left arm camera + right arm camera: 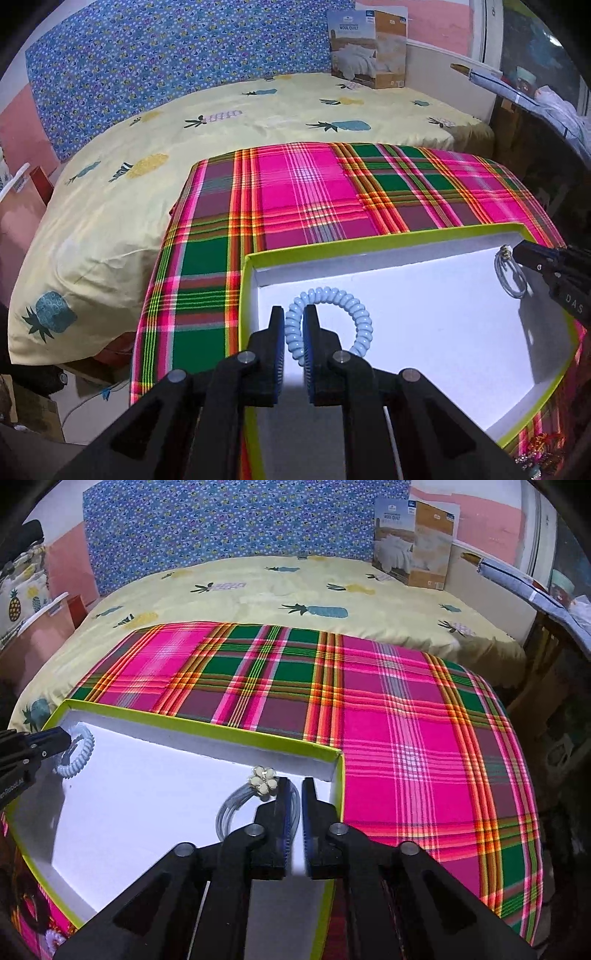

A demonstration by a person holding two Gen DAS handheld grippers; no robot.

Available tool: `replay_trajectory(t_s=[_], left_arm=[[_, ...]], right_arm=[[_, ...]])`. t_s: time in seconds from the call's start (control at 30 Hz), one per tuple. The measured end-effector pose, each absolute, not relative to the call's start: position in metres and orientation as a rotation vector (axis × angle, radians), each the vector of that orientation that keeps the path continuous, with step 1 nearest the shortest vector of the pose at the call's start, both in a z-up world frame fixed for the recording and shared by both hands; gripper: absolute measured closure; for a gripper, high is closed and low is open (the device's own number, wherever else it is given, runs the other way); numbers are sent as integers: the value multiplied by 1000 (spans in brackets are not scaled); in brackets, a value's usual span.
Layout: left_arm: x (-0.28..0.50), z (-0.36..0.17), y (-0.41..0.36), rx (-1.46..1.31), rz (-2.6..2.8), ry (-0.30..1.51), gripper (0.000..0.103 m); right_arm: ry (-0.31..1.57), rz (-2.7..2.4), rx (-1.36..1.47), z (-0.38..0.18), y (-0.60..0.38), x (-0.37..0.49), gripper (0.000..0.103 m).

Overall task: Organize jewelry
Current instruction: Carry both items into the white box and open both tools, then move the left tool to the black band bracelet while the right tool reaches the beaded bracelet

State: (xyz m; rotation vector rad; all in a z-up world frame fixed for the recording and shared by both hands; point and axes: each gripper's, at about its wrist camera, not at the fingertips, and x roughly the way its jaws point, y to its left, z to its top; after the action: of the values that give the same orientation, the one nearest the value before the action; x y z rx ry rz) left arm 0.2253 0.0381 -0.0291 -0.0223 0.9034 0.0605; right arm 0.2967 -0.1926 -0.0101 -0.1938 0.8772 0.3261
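a: left wrist view first. what do you see?

b: the left gripper [293, 325] is low inside a box [376, 242] with a lime green rim and a white floor. a pale blue coil bracelet [334, 319] lies on the white floor near the box's left wall. one side of the coil runs between the two fingers. they are close to it on both sides, but i cannot tell if they squeeze it.

a: and the other tongs?

b: the right gripper [517, 253] pokes in from the right edge. its tip is just beside a thin grey hair tie [511, 277] in the far right corner of the box.

a: what about the right wrist view?

b: the right gripper [295, 794] is in the near right corner of the box [207, 727]. the grey hair tie [236, 805] has a cream flower [263, 782] on it. the flower sits just left of the left finger. part of the tie goes behind that finger. the fingers stand a little apart and the gap looks bare, so it looks let go.

a: can you see the blue coil there?

b: yes, the coil bracelet [79, 755] is by the far left corner, with the left gripper [55, 740] at it.

a: what is under the box?

b: a pink and green plaid cloth [406, 720], on a yellow bed sheet [258, 583] with pineapples.
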Motion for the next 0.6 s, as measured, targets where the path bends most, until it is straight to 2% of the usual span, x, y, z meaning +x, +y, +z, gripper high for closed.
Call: replay_trajectory(t_s=[0.1, 0.17, 0.6], left_arm=[[220, -24, 41, -44, 47, 892, 84], [214, -18, 41, -48, 45, 878, 81], [142, 16, 37, -78, 27, 786, 77]], right_arm=[[859, 323, -203, -4, -191, 290, 87], [848, 328, -204, 2, -191, 284, 87], [757, 368, -175, 47, -207, 198, 86]])
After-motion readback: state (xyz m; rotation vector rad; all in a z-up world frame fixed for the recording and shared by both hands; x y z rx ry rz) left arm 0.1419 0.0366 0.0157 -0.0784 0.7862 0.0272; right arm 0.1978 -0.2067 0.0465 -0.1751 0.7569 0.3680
